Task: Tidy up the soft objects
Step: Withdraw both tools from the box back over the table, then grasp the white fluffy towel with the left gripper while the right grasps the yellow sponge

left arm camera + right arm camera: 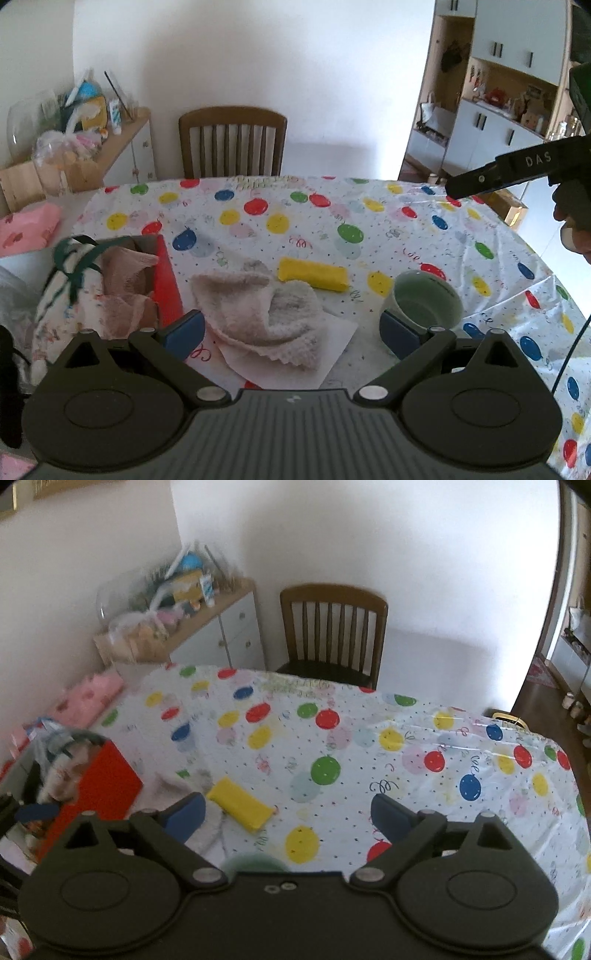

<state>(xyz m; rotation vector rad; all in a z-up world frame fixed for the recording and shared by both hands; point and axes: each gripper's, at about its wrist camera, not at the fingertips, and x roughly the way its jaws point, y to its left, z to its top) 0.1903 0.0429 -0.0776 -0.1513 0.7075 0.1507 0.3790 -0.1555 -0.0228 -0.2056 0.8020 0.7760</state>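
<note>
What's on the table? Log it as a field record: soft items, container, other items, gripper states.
surface: table with balloon-print cloth
loose soft items: fluffy cream towel; yellow sponge
container: red box at table's left, pink cloth already inside
other: green bowl, empty, right of the towel
left gripper: jaws open, above the towel, holding nothing
right gripper: jaws open, holding nothing

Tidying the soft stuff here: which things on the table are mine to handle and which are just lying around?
Job items: fluffy white cloth; yellow sponge; red box with pink cloth inside; floral fabric bag.

Lying about: green bowl; paper sheet under the white cloth; wooden chair.
</note>
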